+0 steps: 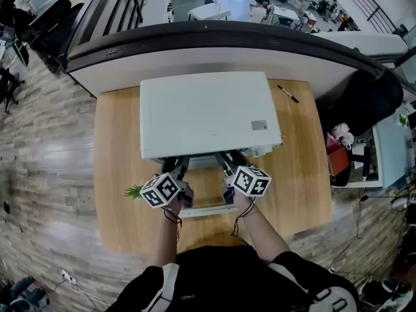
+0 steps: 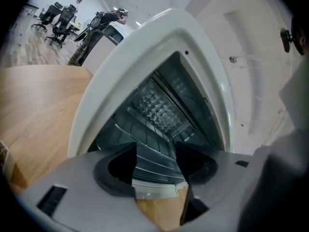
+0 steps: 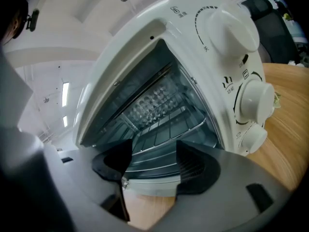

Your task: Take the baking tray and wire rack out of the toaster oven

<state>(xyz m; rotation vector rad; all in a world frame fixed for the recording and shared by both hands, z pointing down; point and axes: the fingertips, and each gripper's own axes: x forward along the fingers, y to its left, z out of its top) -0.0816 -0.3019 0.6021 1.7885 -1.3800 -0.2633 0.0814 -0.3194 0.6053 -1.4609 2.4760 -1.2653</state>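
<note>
A white toaster oven [image 1: 201,116] stands on the wooden table [image 1: 117,148] with its door [image 1: 208,210] folded down toward me. Inside, a wire rack [image 3: 166,129] lies across the cavity, with what looks like the dark baking tray [image 3: 154,166] just under it. The rack [image 2: 147,129] shows in the left gripper view too. My left gripper [image 1: 177,169] and right gripper [image 1: 229,166] hover side by side over the door at the oven's mouth. Both left jaws [image 2: 155,153] and right jaws [image 3: 152,153] stand apart, holding nothing.
Control knobs [image 3: 253,100] sit on the oven's right front. A black pen [image 1: 288,93] lies at the table's back right. A small green sprig [image 1: 133,191] lies left of my left gripper. A dark chair [image 1: 367,99] stands right of the table.
</note>
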